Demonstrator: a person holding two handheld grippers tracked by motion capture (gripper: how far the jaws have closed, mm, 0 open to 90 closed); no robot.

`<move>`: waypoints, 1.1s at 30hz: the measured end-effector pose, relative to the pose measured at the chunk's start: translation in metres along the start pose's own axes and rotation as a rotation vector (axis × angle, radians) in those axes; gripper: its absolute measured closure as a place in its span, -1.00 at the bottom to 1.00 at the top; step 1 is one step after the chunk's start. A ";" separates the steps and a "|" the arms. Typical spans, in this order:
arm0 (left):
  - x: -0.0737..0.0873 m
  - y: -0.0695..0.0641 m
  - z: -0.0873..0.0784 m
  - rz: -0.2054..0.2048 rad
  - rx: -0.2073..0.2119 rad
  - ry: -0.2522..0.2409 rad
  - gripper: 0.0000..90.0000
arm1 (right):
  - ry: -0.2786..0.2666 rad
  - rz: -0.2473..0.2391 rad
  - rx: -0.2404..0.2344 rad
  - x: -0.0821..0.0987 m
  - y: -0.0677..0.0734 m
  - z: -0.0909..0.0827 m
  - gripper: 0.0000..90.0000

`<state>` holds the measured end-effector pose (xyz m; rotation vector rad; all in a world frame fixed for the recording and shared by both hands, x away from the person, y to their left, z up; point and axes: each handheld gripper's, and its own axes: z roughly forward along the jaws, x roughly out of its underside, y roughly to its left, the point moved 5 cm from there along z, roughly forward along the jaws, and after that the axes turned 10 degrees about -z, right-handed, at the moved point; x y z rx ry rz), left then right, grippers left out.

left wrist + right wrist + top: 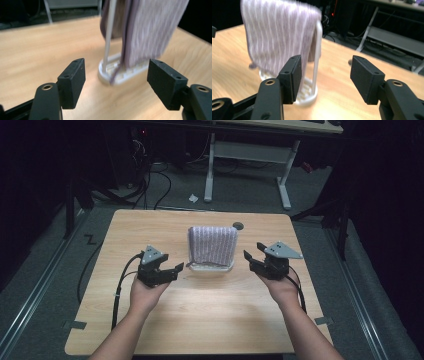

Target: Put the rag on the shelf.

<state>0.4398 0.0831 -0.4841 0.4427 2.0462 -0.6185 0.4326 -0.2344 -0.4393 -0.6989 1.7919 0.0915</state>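
A purple and white striped cloth (212, 245) hangs over a small white rack (211, 267) near the middle of the wooden table (200, 310). My left gripper (170, 270) is just left of the rack's base, jaws open and empty. My right gripper (254, 259) is just right of the cloth, open and empty too. In the left gripper view the cloth (147, 30) and the rack's white base (120, 72) lie close ahead between the jaws of the left gripper (116, 83). In the right gripper view the cloth (277, 35) and a white upright of the rack (317, 55) stand ahead of the right gripper (325, 77).
A small dark round hole (238, 226) sits in the tabletop behind the rack. Beyond the table stands a white-legged desk (250, 160) with cables on the floor (150, 180). Black cables (120, 290) trail from the left gripper over the table's left part.
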 end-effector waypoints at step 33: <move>0.105 -0.003 -0.034 -0.031 0.022 0.161 -0.40 | 0.168 0.093 -0.040 0.141 0.030 -0.055 -0.27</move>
